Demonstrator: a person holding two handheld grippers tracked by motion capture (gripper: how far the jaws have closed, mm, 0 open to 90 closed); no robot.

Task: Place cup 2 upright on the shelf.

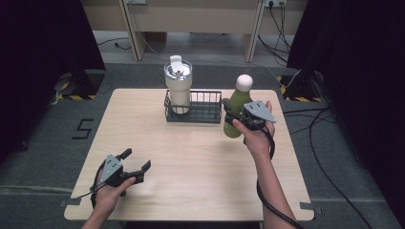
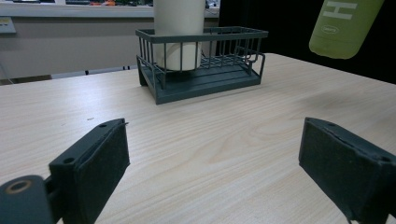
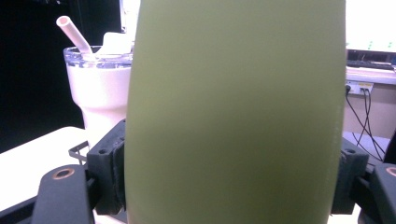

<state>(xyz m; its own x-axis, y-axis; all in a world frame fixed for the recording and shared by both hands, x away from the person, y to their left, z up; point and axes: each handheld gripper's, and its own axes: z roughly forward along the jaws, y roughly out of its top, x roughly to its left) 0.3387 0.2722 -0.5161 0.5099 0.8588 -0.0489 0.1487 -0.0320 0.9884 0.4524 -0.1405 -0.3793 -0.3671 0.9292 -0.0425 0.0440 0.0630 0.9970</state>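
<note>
I've got the green bottle [image 1: 237, 110] pinched in the right gripper [image 1: 234, 116] — jaws pressed on its body from both sides, about mid-height. The bottle is off the table, upright, long axis near vertical, white cap [image 1: 244, 82] on top. It hangs just right of the wire basket [image 1: 208, 113], level with the basket's near-right corner.

The relation that matters: the basket's free half lies to the left of the bottle and slightly farther from me. The white tumbler [image 1: 178, 86] already stands in the left half, so I judge the bottle has to go up over the right rim and down into the open slot beside the tumbler, staying vertical.

The right hand is the one at the job. The left gripper [image 1: 135, 162] sits low at the near-left of the table [image 1: 191, 167], jaws spread wide, nothing between them, well apart from the basket.

View differences:
- the left gripper view shows the bottle's base [image 2: 344, 28] clear of the tabletop, and the bare floor of the basket [image 2: 205, 70] on its right side — the high view can't confirm that gap.
- the right gripper view shows both pads on the bottle [image 3: 233, 112] and the tumbler's straw [image 3: 74, 33] behind it, but the basket is mostly hidden.
</note>
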